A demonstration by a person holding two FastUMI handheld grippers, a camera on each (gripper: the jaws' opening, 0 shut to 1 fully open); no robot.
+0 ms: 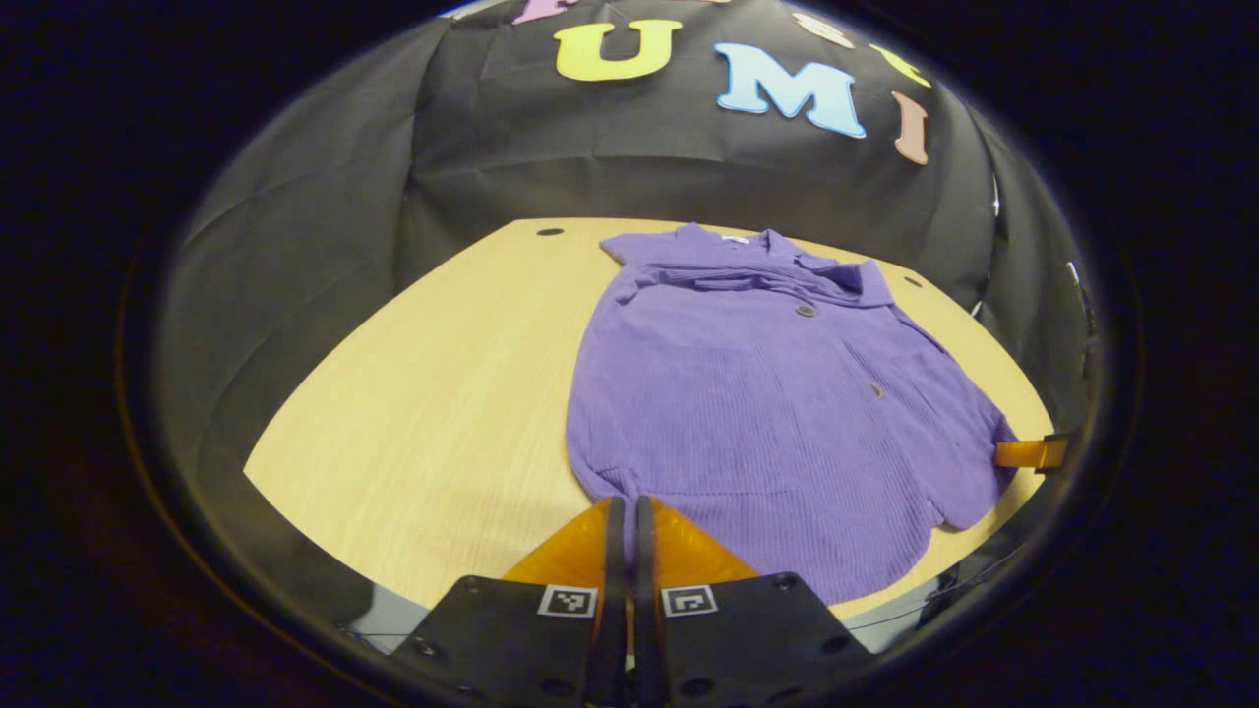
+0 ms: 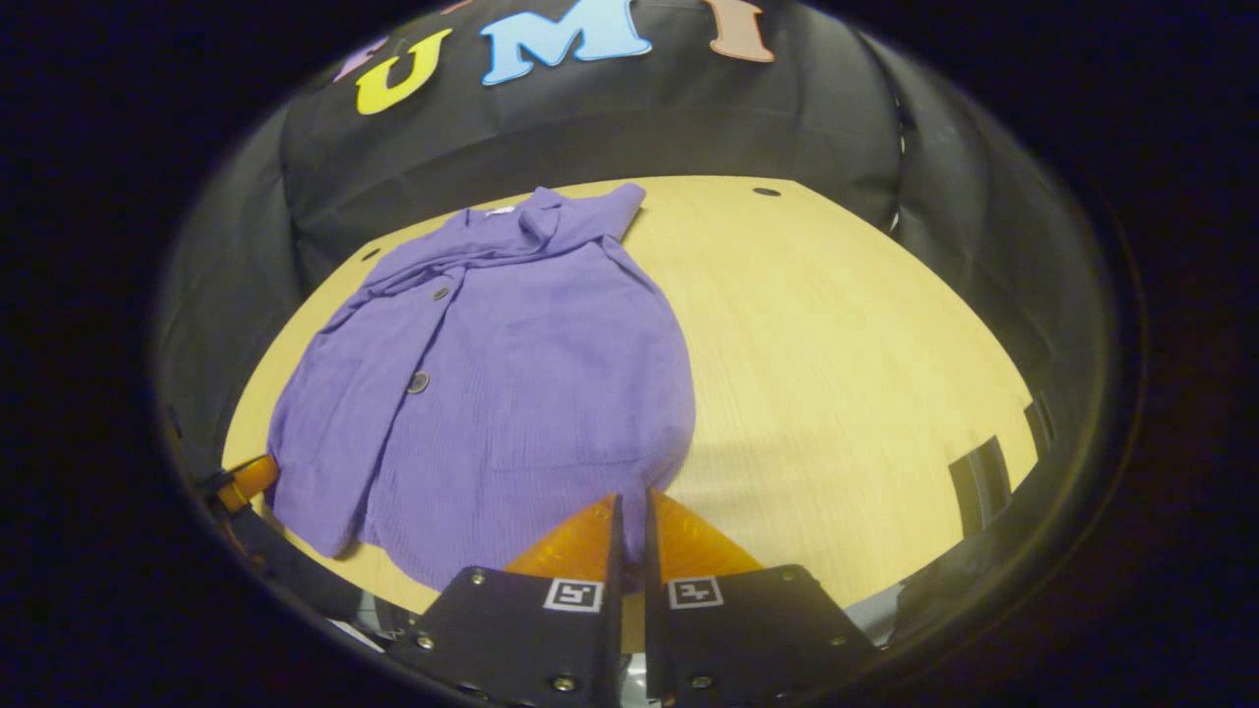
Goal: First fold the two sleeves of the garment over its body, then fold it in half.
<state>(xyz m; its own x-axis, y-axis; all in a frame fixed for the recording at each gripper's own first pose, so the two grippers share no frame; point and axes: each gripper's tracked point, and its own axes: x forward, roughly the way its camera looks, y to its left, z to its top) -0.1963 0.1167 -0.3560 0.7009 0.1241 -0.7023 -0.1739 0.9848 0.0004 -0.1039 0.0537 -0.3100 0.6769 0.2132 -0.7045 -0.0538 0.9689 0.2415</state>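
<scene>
A purple button-up garment [image 1: 777, 393] lies flat on the wooden table [image 1: 443, 393], collar at the far end. Both sleeves are folded across its upper chest. My left gripper [image 1: 626, 501] is closed on the near left corner of the hem. In the right gripper view the same garment [image 2: 492, 374] spreads to the left. My right gripper [image 2: 630, 497] is closed on the near right hem corner, with purple cloth showing between its fingers. The right gripper [image 1: 1028, 452] also appears at the far right hem corner in the left gripper view. The left gripper [image 2: 246, 482] appears at the left hem corner in the right gripper view.
Black cloth walls enclose the table on three sides. Bare tabletop [image 2: 836, 344] stretches to the right of the garment, and more of it lies to the garment's left. Small dark holes [image 1: 549, 232] sit near the table's far corners. A black bracket [image 2: 984, 472] stands at the right edge.
</scene>
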